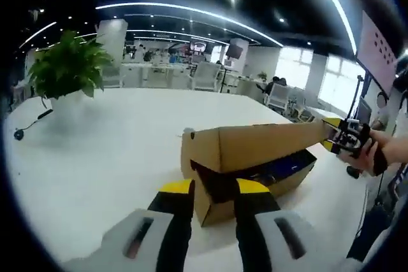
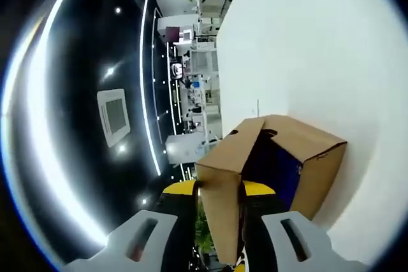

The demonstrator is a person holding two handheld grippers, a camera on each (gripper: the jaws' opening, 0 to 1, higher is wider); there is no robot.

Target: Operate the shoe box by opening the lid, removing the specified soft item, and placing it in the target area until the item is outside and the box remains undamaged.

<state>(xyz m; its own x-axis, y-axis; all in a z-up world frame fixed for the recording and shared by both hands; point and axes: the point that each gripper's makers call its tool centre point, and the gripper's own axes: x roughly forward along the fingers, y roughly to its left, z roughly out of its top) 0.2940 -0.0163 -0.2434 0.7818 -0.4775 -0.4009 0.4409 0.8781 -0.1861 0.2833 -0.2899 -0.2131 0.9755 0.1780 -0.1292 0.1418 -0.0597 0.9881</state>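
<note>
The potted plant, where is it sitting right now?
In the left gripper view the potted plant stands on the white table at the far left, well apart from the cardboard shoe box lying toward the right.

white table (image 1: 95, 157) | on it: cardboard shoe box (image 1: 255, 176), potted plant (image 1: 67, 68)

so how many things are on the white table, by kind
cardboard box: 1, lid lifted
blue item inside the box: 1
potted plant: 1
black cable by the plant: 1
grippers: 2, left gripper open at the box's near end, right gripper shut on the lid
total: 6
</note>
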